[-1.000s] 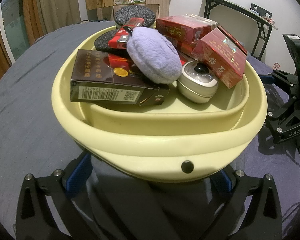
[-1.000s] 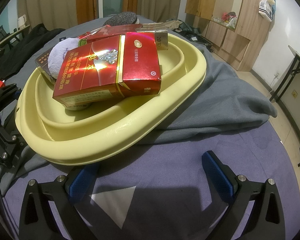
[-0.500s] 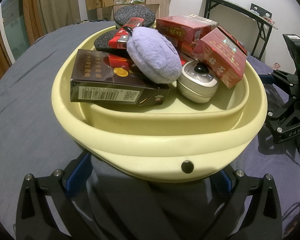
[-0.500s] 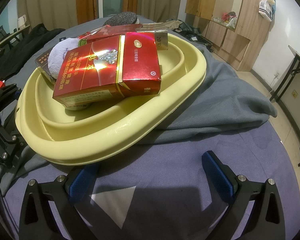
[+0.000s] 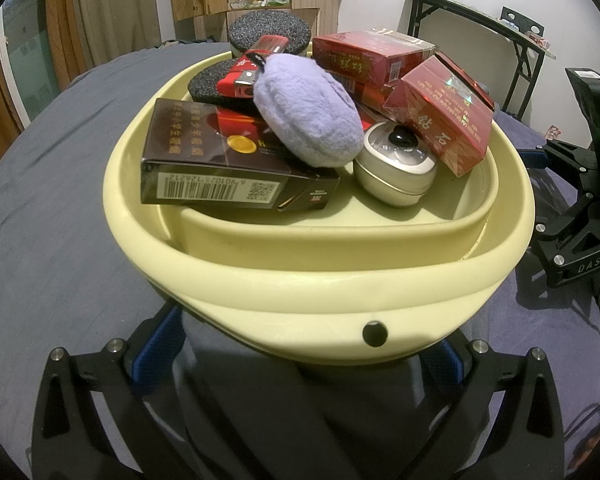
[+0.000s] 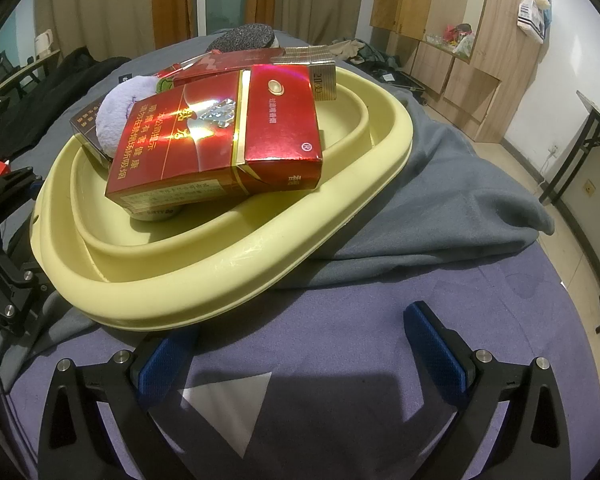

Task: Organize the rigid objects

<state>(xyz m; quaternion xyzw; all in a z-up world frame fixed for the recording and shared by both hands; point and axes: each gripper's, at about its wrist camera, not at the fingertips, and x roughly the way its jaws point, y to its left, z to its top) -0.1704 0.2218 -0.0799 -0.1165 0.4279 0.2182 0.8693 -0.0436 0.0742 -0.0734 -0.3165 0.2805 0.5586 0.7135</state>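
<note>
Both grippers sit low over the grey cloth: the left gripper [image 5: 300, 364] and right gripper [image 6: 300, 350] each spread wide, holding nothing. Just beyond them rests the yellow basin [image 5: 320, 280]. Inside, a dark box [image 5: 220, 160] lies near left, a silver tin [image 5: 396, 176] near right, a lilac puff [image 5: 308, 112] between, red boxes [image 5: 440, 116] farther back.
</note>
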